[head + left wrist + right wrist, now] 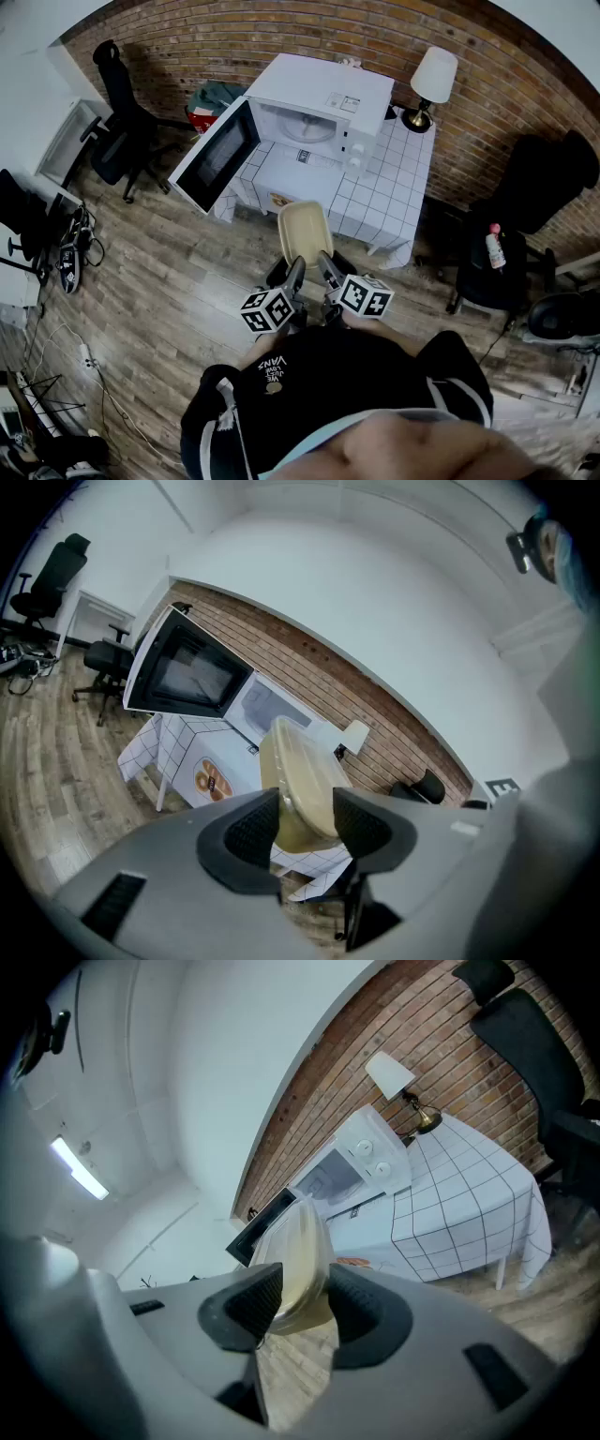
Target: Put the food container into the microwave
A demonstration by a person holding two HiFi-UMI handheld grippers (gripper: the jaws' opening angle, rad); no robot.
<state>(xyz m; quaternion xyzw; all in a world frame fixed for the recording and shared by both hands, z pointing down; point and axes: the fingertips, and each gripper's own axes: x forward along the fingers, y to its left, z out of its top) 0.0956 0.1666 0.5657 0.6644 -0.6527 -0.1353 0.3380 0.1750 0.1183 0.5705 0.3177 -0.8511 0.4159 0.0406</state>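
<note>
Beige food container [303, 230], edge clamped between jaws

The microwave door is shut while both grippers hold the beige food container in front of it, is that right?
Not quite. The microwave door is open, swung out to the left of the cavity, as the head view shows. The rest stands: the left gripper and the right gripper both hold the beige food container in front of the microwave.
</note>
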